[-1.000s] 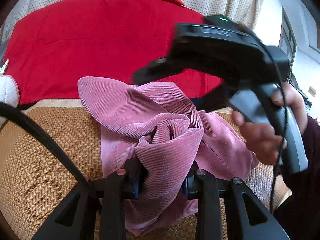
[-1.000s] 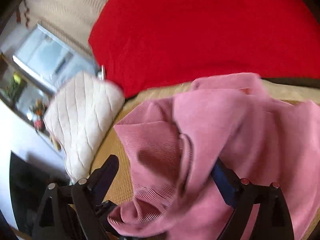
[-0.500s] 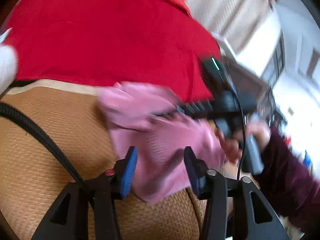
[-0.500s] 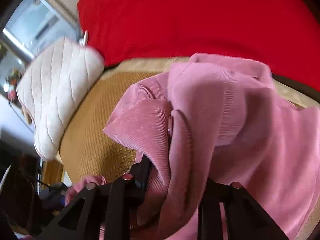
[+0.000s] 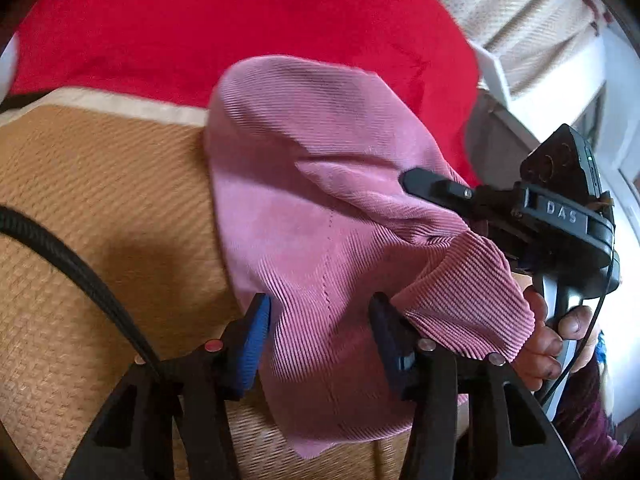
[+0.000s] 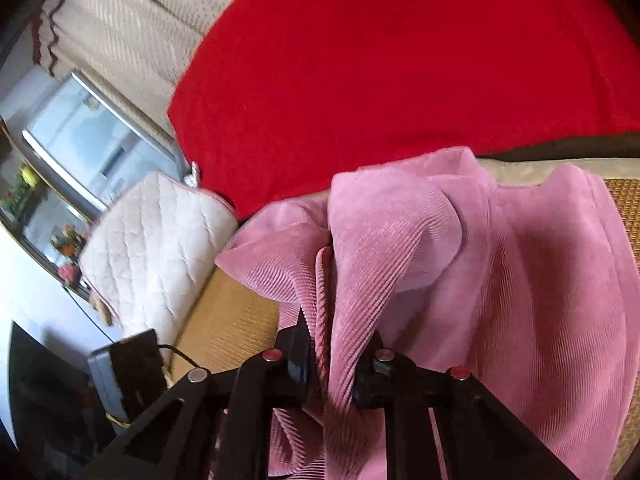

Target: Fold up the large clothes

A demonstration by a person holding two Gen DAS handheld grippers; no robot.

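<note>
A pink corduroy garment (image 5: 320, 200) lies crumpled on a tan woven seat mat (image 5: 100, 200). My left gripper (image 5: 320, 328) is open above its near part, the cloth lying loose between the blue-padded fingers (image 5: 252, 336). My right gripper (image 6: 338, 360) is shut on a bunched fold of the pink garment (image 6: 500, 280) and holds it up. In the left wrist view the right gripper (image 5: 476, 216) comes in from the right, cloth draped from it.
A red cushion (image 5: 220, 20) backs the seat, also in the right wrist view (image 6: 400, 60). A white quilted pillow (image 6: 160, 248) lies at the seat's left end. A black cable (image 5: 80, 264) crosses the mat. Cream curtains (image 5: 520, 20) and a window are behind.
My left gripper has let go of the bunched cloth and now stands open. My right gripper has closed on a fold of the garment and lifted it to the right.
</note>
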